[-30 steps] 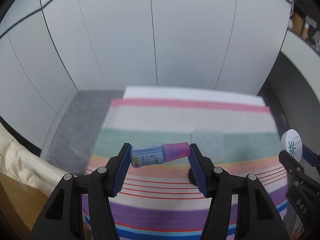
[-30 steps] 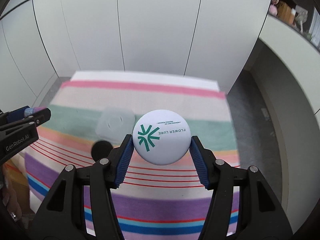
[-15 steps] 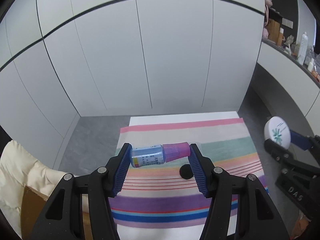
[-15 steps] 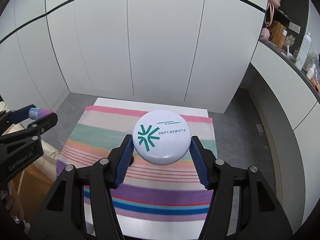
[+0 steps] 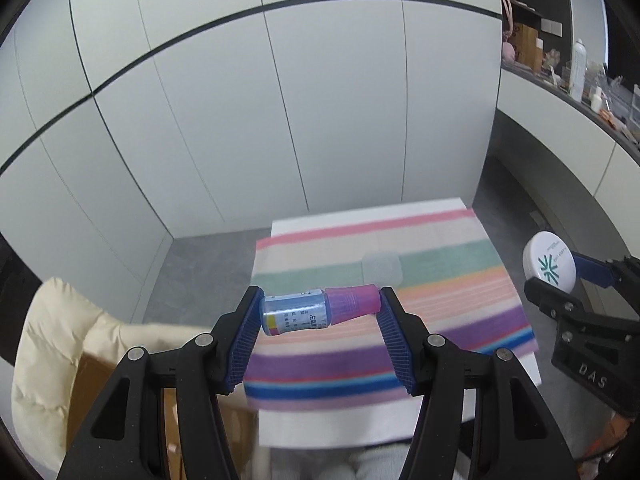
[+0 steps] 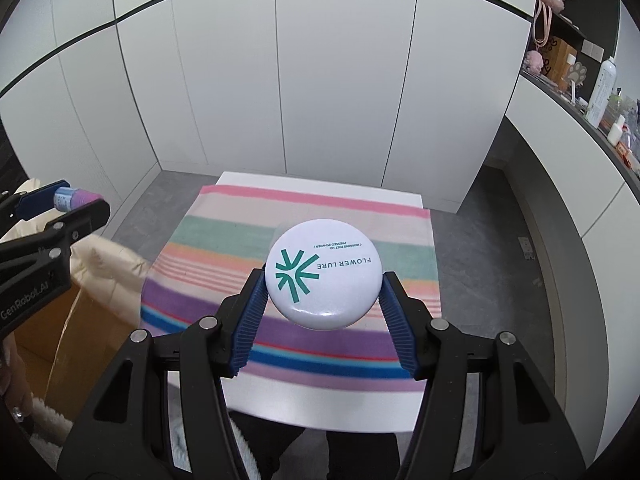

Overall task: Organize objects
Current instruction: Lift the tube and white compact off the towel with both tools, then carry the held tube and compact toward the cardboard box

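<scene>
My left gripper point(image 5: 320, 312) is shut on a small blue bottle with a pink cap point(image 5: 316, 310), held crosswise high above the striped cloth point(image 5: 440, 280). My right gripper point(image 6: 323, 280) is shut on a round white powder compact point(image 6: 324, 272) with a green logo, also well above the cloth. Each gripper shows in the other's view: the compact point(image 5: 549, 262) at the right edge, the bottle point(image 6: 74, 198) at the left edge. A clear square lid point(image 5: 382, 267) lies on the cloth's green stripe.
The small white table point(image 6: 320, 408) under the cloth stands before white cabinet doors point(image 6: 320, 80). A cream padded jacket point(image 5: 60, 344) over a cardboard box point(image 6: 64, 344) sits to the left. A counter with bottles point(image 6: 600, 92) runs along the right. Grey floor surrounds the table.
Both grippers have risen and drawn back from the table with their objects still held. The cloth now looks smaller and lower, and the jacket and box have come into view.
</scene>
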Tool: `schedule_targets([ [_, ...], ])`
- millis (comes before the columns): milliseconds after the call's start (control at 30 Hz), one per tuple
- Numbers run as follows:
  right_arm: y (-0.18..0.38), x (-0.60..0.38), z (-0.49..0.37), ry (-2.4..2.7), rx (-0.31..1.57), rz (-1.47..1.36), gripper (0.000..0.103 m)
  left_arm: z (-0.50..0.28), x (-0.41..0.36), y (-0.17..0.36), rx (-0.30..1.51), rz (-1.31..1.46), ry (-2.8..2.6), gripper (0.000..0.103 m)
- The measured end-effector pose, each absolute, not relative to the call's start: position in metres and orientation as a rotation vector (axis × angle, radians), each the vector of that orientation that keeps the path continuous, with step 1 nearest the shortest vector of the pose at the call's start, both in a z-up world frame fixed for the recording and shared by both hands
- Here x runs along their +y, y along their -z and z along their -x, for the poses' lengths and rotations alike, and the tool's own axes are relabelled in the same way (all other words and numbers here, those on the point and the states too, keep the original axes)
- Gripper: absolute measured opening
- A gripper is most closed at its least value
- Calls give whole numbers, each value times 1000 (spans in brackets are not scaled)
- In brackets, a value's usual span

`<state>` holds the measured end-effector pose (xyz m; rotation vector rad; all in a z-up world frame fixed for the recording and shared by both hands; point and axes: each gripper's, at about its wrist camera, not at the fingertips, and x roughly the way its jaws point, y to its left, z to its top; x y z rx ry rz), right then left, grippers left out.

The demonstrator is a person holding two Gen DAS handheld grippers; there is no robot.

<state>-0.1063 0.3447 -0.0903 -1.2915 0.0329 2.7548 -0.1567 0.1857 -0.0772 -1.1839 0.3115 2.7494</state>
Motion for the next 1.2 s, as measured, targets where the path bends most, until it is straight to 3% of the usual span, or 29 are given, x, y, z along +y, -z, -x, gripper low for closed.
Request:
schedule_targets([
  [267,104,333,68,-2763,43,1350,60,115,158,91,234,1239,-2724,59],
  [633,136,341,14,-2713,221,1440,60,94,128,118,150,1357,-2699,59],
  [1200,135,313,31,-2736,130,1472,60,105,73,124,70,1423,-2768,59],
])
